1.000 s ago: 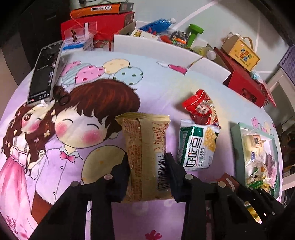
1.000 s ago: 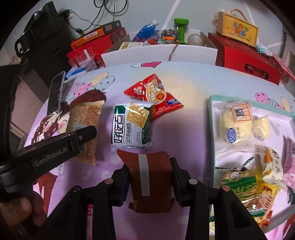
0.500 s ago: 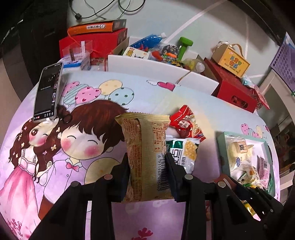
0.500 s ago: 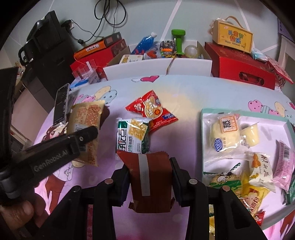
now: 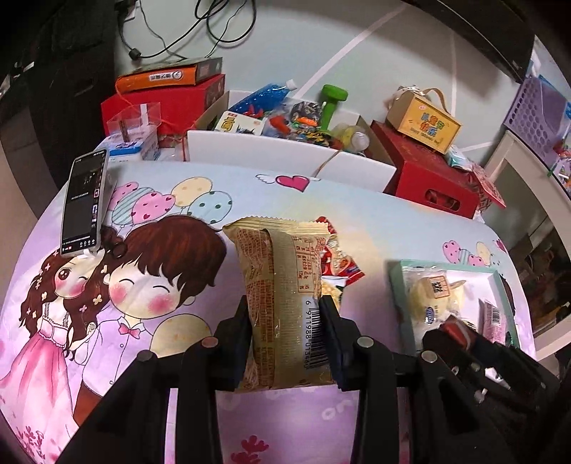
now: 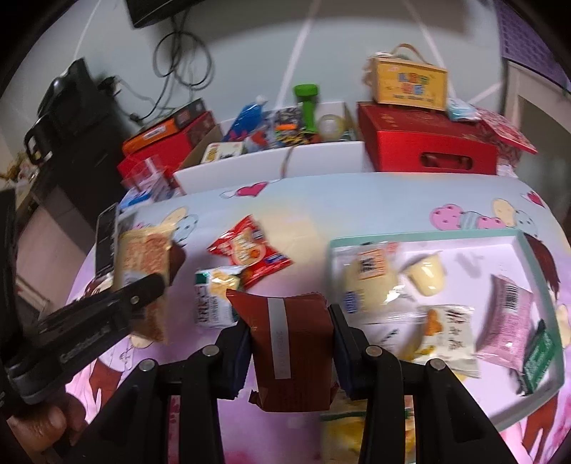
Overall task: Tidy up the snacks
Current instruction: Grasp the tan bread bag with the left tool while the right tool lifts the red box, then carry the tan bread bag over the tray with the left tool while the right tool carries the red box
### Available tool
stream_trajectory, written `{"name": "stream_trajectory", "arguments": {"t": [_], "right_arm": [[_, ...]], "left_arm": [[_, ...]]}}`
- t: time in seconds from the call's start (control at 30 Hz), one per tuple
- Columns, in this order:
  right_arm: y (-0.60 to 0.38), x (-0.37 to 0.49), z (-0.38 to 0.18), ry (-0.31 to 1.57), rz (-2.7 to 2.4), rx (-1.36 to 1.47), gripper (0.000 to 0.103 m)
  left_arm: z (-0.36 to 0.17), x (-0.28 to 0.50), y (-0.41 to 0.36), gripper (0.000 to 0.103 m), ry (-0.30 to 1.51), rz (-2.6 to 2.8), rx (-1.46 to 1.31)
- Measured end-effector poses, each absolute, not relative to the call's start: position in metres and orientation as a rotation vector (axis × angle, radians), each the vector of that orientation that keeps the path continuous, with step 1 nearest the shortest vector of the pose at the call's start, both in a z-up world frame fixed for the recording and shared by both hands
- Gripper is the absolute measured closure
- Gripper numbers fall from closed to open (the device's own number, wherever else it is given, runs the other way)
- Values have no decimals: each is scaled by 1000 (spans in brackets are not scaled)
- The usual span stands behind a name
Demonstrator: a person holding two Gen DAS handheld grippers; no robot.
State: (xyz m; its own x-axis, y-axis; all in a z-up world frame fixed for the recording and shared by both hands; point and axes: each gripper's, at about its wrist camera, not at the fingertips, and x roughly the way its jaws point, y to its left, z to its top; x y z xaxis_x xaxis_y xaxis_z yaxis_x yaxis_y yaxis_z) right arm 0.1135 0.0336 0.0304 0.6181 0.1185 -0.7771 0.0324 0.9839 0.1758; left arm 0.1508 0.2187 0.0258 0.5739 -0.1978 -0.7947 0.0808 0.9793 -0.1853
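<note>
Tongs both clamp snacks — left gripper (image 5: 285, 317) squeezes a tan packet (image 5: 282, 285), barcode reading 6 911988. Right gripper (image 6: 289, 323) pinches a brown packet (image 6: 285, 342) — its print too blurred.

A phone (image 5: 84, 203) lies at the far left edge of the table, on the cartoon tablecloth (image 5: 150, 285). Behind the far edge stands a white box (image 5: 257, 146) full of small toys, with a green dumbbell (image 5: 330, 103). At the far right corner a yellow carton (image 5: 423, 123) sits on a red crate (image 5: 428, 178). Black cables (image 5: 185, 32) hang on the wall.
</note>
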Motion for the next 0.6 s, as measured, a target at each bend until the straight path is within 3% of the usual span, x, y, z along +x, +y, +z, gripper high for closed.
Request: {"name": "stream_trajectory", "arguments": {"t": [0.6], "right_arm": [[-99,93,38,861,-233,355,61]], "left_arm": [[51,135,130,65,890,-324,10]]}}
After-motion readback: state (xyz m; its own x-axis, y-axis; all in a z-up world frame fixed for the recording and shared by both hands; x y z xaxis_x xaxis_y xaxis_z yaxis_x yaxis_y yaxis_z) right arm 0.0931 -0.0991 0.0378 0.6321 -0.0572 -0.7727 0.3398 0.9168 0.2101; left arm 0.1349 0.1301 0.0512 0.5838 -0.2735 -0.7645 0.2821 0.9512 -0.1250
